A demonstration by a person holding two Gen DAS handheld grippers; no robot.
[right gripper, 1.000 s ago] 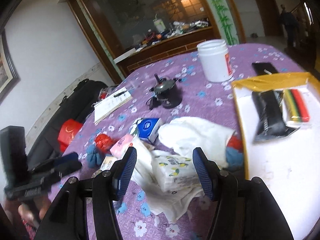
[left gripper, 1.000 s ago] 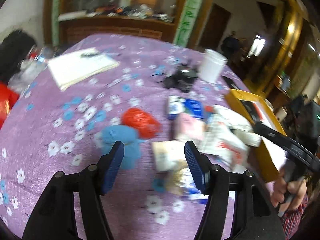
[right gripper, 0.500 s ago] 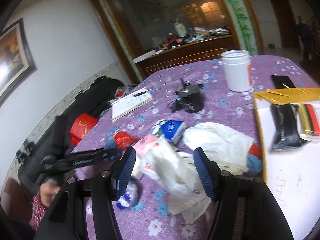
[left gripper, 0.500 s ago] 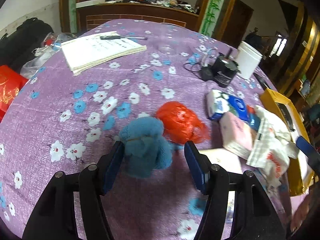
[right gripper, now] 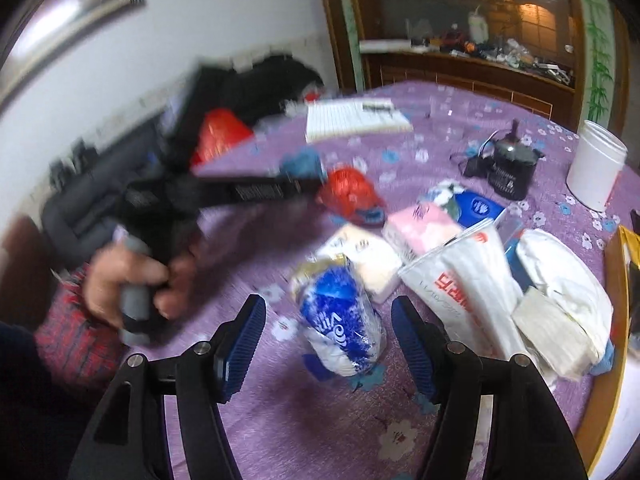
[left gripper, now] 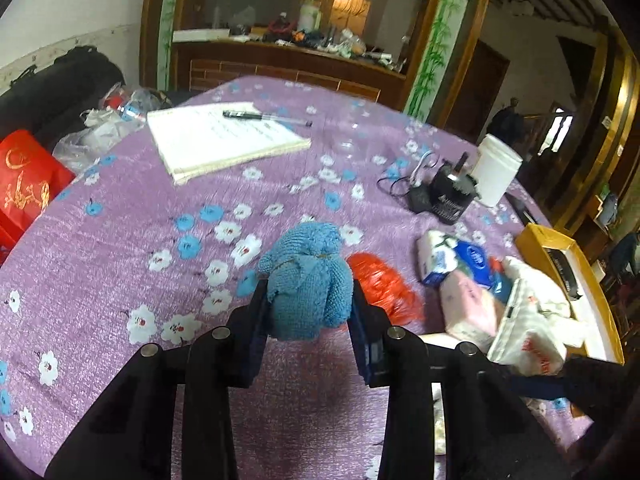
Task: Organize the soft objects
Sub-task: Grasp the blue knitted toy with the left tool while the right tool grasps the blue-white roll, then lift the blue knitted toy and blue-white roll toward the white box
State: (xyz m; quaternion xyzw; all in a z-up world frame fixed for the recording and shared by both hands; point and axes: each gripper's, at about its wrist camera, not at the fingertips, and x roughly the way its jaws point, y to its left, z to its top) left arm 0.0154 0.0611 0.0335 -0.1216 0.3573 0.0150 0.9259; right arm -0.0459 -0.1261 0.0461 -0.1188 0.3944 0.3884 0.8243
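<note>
A notepad (left gripper: 224,136) with a pen (left gripper: 264,117) on it is seen on the surface (left gripper: 120,248); a white jar (left gripper: 496,170) stands just beside a black device (left gripper: 450,196).

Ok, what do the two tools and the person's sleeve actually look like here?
Both the left tool and the right tool are black linkages with silver pivot pins and ribbed blue pads. The left one has a grey handle. The sleeve is red patterned.

Home dining room, floral tablecloth (left gripper: 120,240), wooden sideboard (left gripper: 288,68)
</note>
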